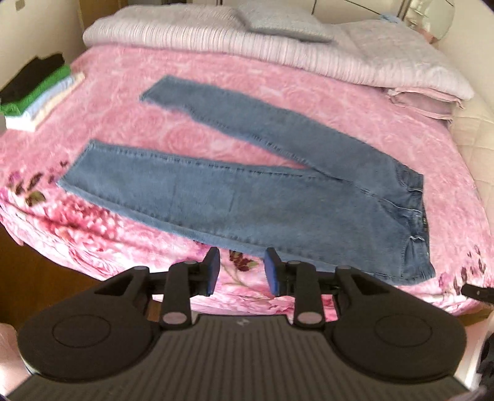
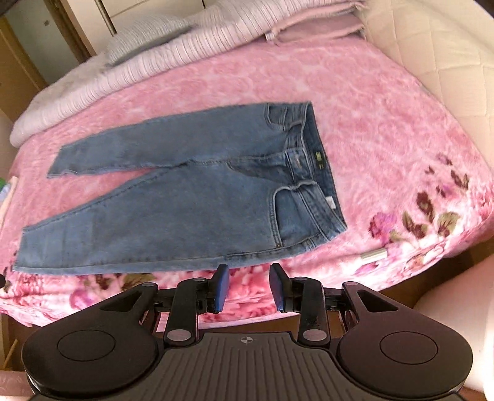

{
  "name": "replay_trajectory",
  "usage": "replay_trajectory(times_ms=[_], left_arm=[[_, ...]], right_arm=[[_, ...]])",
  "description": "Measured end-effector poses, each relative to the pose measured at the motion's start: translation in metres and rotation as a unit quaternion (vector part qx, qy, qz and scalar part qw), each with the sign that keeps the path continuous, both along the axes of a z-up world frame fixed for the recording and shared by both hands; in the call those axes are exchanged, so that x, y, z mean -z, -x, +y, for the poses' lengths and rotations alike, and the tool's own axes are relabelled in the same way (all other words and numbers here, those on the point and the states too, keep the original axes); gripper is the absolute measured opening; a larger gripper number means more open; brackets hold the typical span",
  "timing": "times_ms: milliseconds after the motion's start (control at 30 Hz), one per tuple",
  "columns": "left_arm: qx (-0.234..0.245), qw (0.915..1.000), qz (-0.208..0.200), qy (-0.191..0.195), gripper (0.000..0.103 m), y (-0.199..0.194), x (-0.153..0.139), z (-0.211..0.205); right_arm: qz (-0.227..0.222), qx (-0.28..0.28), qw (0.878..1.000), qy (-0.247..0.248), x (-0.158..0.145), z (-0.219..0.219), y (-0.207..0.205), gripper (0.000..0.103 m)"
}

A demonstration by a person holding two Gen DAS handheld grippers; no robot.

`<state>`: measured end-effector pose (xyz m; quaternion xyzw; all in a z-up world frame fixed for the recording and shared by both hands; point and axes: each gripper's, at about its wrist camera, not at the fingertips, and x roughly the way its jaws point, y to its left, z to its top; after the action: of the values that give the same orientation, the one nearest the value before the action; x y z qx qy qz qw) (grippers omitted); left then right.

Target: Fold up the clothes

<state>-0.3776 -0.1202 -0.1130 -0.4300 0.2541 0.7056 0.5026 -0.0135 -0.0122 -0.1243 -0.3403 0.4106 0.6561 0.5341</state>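
A pair of blue jeans (image 1: 247, 200) lies flat on the pink flowered blanket (image 1: 154, 77). Its two legs are spread apart toward the left and its waistband is at the right. My left gripper (image 1: 242, 270) hovers above the bed's near edge, just short of the nearer leg, open with nothing between its blue pads. In the right wrist view the jeans (image 2: 185, 200) show their waistband and pockets. My right gripper (image 2: 249, 279) hangs above the near edge below the hip side, open and empty too.
A stack of folded clothes (image 1: 34, 92) in black, green and white sits at the bed's far left. Folded pale quilts (image 1: 216, 40) and a pillow (image 1: 287, 24) fill the back. A small silver tube (image 2: 373, 254) lies near the front right edge. Wooden floor shows below the bed.
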Motion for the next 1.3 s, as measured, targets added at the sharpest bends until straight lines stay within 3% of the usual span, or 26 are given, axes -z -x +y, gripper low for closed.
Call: replay_trajectory(times_ms=[300, 500, 733, 1300], left_arm=[[0.038, 0.9990, 0.025, -0.007, 0.028, -0.033, -0.032, -0.006], [0.043, 0.9983, 0.034, -0.018, 0.028, -0.039, -0.034, -0.011], [0.032, 0.9991, 0.023, -0.018, 0.028, -0.022, -0.021, -0.020], [0.014, 0.9984, 0.055, 0.000, 0.028, 0.012, -0.016, -0.053]], right_arm=[[0.025, 0.016, 1.000, 0.004, -0.022, -0.019, -0.014, 0.033], [0.015, 0.004, 1.000, -0.002, -0.031, -0.025, -0.006, 0.033], [-0.010, -0.013, 1.000, 0.005, -0.028, -0.028, 0.007, 0.033], [-0.046, -0.064, 0.996, 0.033, -0.025, -0.040, 0.056, 0.033]])
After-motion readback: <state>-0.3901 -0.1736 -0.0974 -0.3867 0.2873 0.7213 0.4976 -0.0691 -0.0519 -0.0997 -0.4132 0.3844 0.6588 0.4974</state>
